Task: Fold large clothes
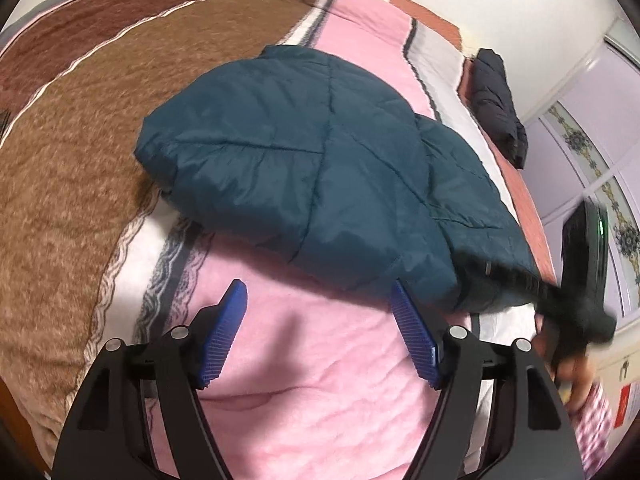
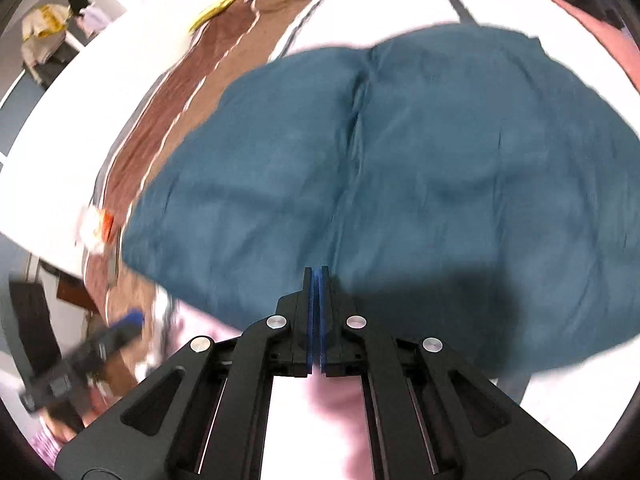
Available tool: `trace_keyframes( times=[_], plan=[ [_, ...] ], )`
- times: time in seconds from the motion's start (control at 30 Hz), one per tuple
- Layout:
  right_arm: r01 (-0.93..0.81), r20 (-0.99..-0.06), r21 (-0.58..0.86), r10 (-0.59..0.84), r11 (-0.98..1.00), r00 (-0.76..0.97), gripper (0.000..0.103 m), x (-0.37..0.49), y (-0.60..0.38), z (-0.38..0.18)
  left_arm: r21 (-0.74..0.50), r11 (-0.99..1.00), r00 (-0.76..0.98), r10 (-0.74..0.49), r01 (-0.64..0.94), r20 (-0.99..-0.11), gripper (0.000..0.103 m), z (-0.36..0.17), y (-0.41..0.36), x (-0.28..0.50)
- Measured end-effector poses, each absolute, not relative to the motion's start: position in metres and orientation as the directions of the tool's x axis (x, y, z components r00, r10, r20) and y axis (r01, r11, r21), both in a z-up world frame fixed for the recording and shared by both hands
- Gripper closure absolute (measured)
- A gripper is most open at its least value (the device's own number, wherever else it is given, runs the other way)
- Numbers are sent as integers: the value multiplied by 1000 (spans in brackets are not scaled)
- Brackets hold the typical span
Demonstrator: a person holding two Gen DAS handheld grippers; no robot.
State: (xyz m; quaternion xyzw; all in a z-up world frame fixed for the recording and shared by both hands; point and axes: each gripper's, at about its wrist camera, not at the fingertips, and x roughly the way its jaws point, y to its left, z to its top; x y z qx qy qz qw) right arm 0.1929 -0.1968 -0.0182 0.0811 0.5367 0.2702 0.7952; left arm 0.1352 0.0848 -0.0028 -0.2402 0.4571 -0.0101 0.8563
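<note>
From my right wrist feed the teal jacket (image 2: 400, 168) is smeared with motion blur, so I can't read its quilting. Left of it, the left gripper (image 2: 96, 352) is only a dark streak. On the left wrist feed, the right gripper (image 1: 576, 312) blurs over the jacket's right corner, hiding that edge.

**Hand-held gripper status**

The left hand-held gripper (image 1: 316, 308) is angled downward, its blue pads (image 1: 222, 336) spread wide with nothing between them. The right hand-held gripper (image 2: 319, 280) is angled downward, its jaws pressed fully together and empty.
</note>
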Motion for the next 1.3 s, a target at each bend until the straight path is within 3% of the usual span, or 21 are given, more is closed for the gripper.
trace_keyframes(
  times=[0.33,0.6,1.03,1.3],
  plan=[
    [-261,-835,446,503,856,223,103,212,-200,-64,-387,897,581,-201,-215,-788,31,-5,77,129],
    [-253,-848,414,471,874,241,103,208,-194,-62,-469,830,589,-224,-303,-777,31,-17,89,143],
    [-289,-773,406,494,867,398,102,173,-230,18,-460,792,597,-155,-401,-787,31,-24,99,179],
    [-245,-766,405,473,881,435,99,177,-255,24,-507,738,604,-171,-444,-778,29,-32,114,185]
  ],
)
